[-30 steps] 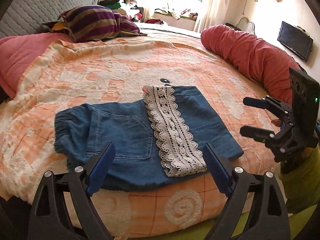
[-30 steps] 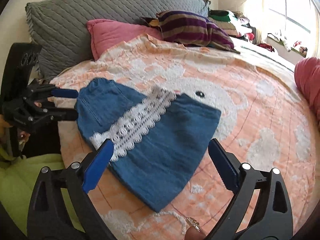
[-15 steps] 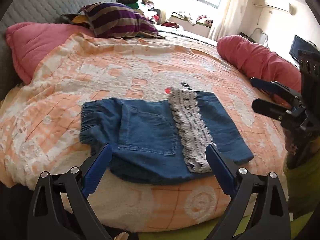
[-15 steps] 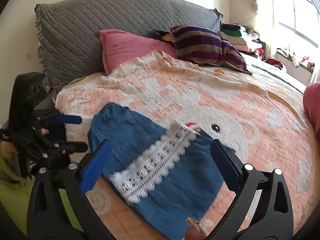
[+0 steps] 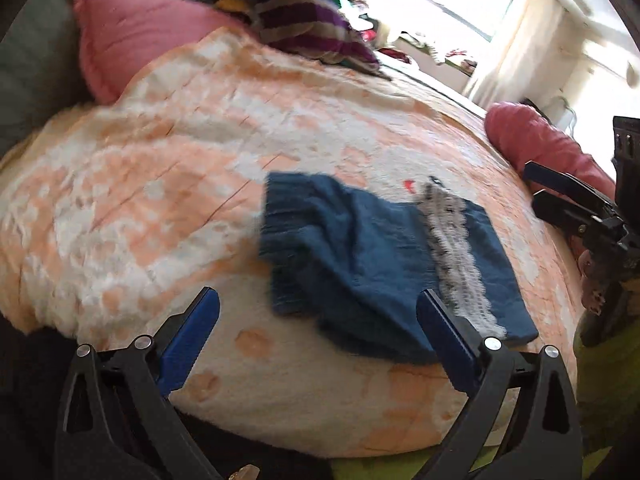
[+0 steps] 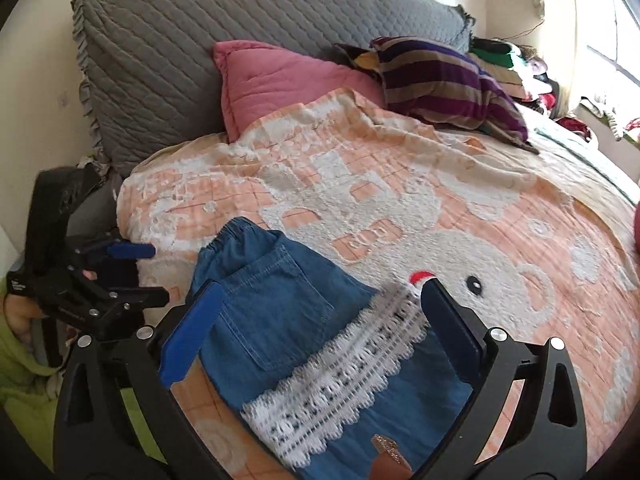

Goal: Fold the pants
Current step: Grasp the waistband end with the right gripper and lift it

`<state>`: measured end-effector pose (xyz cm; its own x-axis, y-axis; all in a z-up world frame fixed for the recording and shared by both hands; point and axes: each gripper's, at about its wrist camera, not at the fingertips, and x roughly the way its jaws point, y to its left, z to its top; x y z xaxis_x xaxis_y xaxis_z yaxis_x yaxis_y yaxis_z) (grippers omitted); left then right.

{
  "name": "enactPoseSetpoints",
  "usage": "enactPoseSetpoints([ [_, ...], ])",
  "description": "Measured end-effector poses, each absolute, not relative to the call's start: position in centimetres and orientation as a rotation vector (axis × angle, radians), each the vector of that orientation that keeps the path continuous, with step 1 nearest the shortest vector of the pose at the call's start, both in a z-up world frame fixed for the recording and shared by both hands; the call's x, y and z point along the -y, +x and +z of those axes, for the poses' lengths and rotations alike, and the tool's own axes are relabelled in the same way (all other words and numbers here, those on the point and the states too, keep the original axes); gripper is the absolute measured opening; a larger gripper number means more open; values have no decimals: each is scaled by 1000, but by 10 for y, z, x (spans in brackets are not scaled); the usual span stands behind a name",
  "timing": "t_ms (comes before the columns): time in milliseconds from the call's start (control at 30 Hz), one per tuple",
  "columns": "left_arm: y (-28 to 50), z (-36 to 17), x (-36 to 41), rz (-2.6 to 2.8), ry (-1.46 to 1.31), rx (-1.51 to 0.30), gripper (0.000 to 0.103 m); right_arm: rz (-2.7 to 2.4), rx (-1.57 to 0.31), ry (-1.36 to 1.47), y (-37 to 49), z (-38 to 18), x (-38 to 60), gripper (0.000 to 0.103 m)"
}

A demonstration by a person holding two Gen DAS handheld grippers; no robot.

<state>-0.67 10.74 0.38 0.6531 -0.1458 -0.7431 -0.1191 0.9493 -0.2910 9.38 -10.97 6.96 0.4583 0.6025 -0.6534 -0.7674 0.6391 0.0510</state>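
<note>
A pair of folded denim pants [image 6: 276,304] lies on a peach-and-white blanket [image 6: 400,184] spread over a bed, near its front edge. In the right wrist view the pants fill the lower centre of the frame, elastic waistband toward the upper left, a back pocket showing, and a band of white lace trim [image 6: 340,380] running diagonally across the denim.

The right claw [image 6: 318,320] hangs just above the pants with its blue-padded jaws spread wide, one on each side of the pocket and lace, gripping nothing. At the left edge of that frame the left claw [image 6: 150,276] is held beside the bed, level with the waistband, its two fingers apart and empty.

The left wrist view is blurred. There the pants [image 5: 360,256] sit right of centre, the lace trim [image 5: 456,256] a pale stripe toward the right. The left claw [image 5: 318,316] spans the lower frame, jaws wide apart over the blanket [image 5: 160,184] edge, not touching the denim. The right claw [image 5: 548,186] enters at the right edge, fingers parted.

Behind, a pink pillow [image 6: 280,80] and a striped cushion [image 6: 444,80] rest against a grey quilted headboard [image 6: 240,20] in the upper part of the frame. A red bolster [image 5: 532,140] lies at the far right of the bed.
</note>
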Motion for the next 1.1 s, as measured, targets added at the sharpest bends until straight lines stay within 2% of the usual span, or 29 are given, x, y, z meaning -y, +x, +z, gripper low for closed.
enactPoseSetpoints([
  [267, 0, -27, -122, -51, -455, -902, 96, 953, -743, -377, 110, 55, 50, 94],
  [367, 3, -32, -113, -107, -468, -904, 65, 992, -777, -422, 116, 45, 25, 94],
  [433, 6, -37, -108, -133, -477, -911, 59, 1022, -789, -453, 119, 39, 9, 94],
  [467, 9, -40, -105, -148, -485, -918, 47, 1039, -798, -471, 121, 36, 1, 94],
  [500, 10, -42, -105, -153, -489, -924, 42, 1053, -804, -489, 124, 32, -8, 94],
  [667, 14, -56, -109, -182, -528, -947, 38, 1136, -861, -541, 131, 17, -38, 94],
  [867, 18, -62, -111, -197, -541, -952, 38, 1207, -947, -607, 143, -8, -70, 92],
  [967, 20, -63, -111, -205, -550, -949, 38, 1254, -1013, -611, 147, -23, -80, 70],
  [1033, 21, -65, -112, -213, -560, -947, 39, 1264, -1023, -612, 148, -30, -80, 47],
  [1067, 23, -66, -112, -218, -570, -945, 40, 1268, -1020, -601, 150, -30, -78, 45],
  [1100, 24, -66, -113, -232, -587, -939, 46, 1284, -1014, -561, 152, -26, -72, 38],
])
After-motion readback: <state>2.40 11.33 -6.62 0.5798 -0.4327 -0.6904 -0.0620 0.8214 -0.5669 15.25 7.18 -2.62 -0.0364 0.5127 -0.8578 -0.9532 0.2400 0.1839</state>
